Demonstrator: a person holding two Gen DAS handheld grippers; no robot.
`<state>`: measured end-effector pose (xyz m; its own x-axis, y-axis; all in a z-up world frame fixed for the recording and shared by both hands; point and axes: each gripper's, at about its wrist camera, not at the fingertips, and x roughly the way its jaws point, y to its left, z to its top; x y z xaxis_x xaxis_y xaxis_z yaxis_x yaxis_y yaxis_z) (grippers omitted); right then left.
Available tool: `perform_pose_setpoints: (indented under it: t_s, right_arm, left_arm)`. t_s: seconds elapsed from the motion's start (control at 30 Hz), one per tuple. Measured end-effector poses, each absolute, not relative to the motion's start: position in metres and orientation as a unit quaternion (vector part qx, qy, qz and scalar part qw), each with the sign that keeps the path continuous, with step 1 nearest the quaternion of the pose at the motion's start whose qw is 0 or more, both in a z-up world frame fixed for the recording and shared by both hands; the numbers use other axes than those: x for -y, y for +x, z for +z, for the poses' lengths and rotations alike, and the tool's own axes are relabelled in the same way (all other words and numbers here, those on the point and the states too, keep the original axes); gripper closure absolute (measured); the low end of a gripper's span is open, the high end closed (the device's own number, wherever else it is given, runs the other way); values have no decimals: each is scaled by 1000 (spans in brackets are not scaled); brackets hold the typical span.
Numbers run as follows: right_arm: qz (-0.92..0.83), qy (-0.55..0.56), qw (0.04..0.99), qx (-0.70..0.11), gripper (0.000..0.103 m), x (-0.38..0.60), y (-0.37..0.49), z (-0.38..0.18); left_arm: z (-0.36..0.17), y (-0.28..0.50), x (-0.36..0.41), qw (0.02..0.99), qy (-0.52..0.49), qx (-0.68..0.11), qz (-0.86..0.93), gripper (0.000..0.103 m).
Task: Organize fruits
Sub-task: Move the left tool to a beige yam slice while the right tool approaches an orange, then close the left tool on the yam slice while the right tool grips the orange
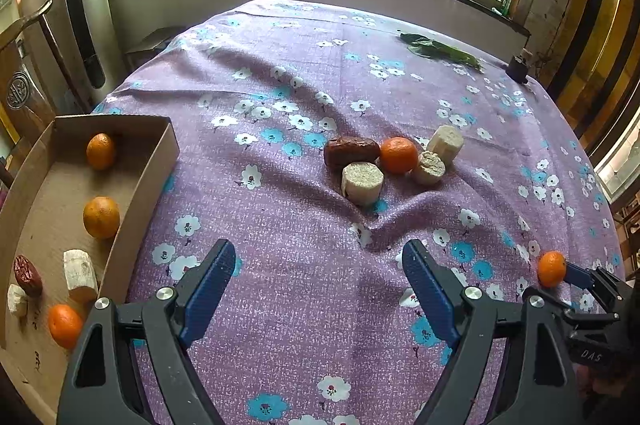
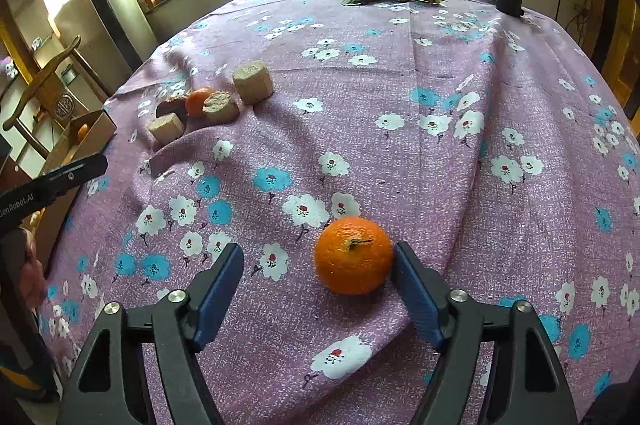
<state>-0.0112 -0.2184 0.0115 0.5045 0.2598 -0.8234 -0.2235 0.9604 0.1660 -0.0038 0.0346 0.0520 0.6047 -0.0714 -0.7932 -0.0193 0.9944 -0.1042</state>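
A cardboard box (image 1: 156, 161) sits at the table's left edge and holds three oranges (image 1: 101, 217), a red date (image 1: 27, 275) and pale cut chunks (image 1: 80, 275). In mid-table lie a red date (image 1: 351, 152), an orange (image 1: 398, 154) and three pale chunks (image 1: 362, 182). My left gripper (image 1: 318, 261) is open and empty, short of that pile. My right gripper (image 2: 318, 265) is open around a lone orange (image 2: 353, 255), which touches the right finger; the left finger stands apart from it. That orange also shows in the left wrist view (image 1: 551, 268).
A purple flowered cloth (image 1: 320, 73) covers the table, with wrinkles around the pile. Green leaves (image 1: 438, 50) and a small dark jar (image 1: 518, 67) lie at the far right edge. A wooden chair (image 2: 44, 81) stands beyond the left side.
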Motion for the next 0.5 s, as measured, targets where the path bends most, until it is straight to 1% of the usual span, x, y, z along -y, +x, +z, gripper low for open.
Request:
perform_pose_setpoints:
  t_s: [0.07,0.13,0.17,0.23,0.27,0.3,0.33,0.4,0.43,0.5]
  right_arm:
    - [135,4,870,-474,12,212,-13,10]
    - [134,11,873,-468,12,214,-14,10]
    - [133,23,875,-466,14,218,-15,10]
    - [123,31,876,-465,28,224,-14,12]
    - [117,32,877,-465,39,227,-14,13]
    - [116,38,878,-464,45,231,-14,14]
    - [118,45,877,-463,47,235,-15,15]
    - [115,44,877,-464,60,239,-15,15]
    - [113,44,877,-464,62,241,-15,15]
    - [117,49,876,-465,63,244,-16,15]
  left_arm:
    - [52,-1,-34,894,-52,-444,-16,18]
    - [52,3,-33,893,-53,-447,-19,18]
    - [52,5,-32,892,-54,-448,-20,18]
    - [51,10,-29,891,-54,-450,-22,18]
    - [51,12,-28,891,-54,-450,-21,18]
    - [52,14,-27,891,-54,-450,-21,18]
    - [51,14,-26,891,-54,-450,-21,18]
    - [50,20,-23,890,-51,-452,-19,18]
    - [49,22,-22,889,-50,-454,-18,18]
    - [47,28,-19,888,-48,-458,-19,18]
